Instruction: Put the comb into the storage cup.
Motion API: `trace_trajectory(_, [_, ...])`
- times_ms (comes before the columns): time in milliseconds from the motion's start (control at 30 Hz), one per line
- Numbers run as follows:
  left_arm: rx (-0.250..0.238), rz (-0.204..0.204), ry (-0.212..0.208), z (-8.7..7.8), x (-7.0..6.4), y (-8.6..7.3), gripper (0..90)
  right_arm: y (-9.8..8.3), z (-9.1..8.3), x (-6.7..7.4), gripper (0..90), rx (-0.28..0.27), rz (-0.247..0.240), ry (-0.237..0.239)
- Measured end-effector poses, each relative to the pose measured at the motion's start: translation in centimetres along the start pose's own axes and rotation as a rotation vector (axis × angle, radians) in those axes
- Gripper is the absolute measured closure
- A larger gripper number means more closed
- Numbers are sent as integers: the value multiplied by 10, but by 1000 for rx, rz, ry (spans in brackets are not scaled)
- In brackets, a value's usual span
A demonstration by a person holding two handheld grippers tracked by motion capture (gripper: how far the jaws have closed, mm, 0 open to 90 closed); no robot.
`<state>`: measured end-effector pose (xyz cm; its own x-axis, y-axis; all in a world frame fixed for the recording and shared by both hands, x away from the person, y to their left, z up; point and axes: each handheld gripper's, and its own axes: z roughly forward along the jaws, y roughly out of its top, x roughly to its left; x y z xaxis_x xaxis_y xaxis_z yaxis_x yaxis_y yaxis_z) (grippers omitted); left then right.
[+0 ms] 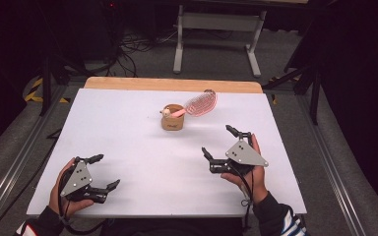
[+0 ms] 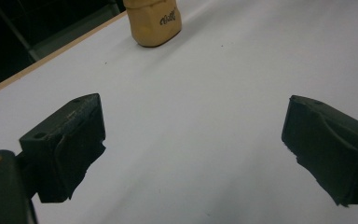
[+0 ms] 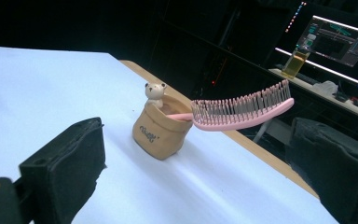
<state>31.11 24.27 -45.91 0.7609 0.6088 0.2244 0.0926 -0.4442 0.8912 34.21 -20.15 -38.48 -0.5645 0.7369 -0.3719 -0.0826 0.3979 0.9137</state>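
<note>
While both grippers rested apart from everything on the white table (image 1: 128,147), the only things to work on sat toward the far middle: a small tan holder (image 1: 172,119) with a little bear figure (image 3: 155,94) on its rim, and a pink hairbrush (image 1: 200,103) standing in it by the handle. The brush leaned out to the right, its bristled head hanging well past the holder's rim — a top-heavy load on a small, light-looking base.

The left gripper (image 1: 106,172) lay at the near left corner, jaws spread wide with nothing between them; in its own view the holder's lower part showed far ahead. The right gripper (image 1: 220,142) sat nearer, to the near right of the holder, jaws likewise spread and empty, and its view looked straight at the holder and the brush head.

The main risk, as I judged it, was tipping. A nudge on the overhanging brush head, or a pull on it that was not straight along the handle, would likely lever the holder over or drag it across the smooth surface. Closing on the flexible bristles rather than the solid spine could let the brush slip and swing. The left gripper was well away — too far to steady the holder unless brought in first.
</note>
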Motion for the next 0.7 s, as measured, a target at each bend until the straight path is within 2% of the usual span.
trace_trajectory(700, [4,9,6,-1,-1,1,72,-23,-18,6,53,34,-24,5])
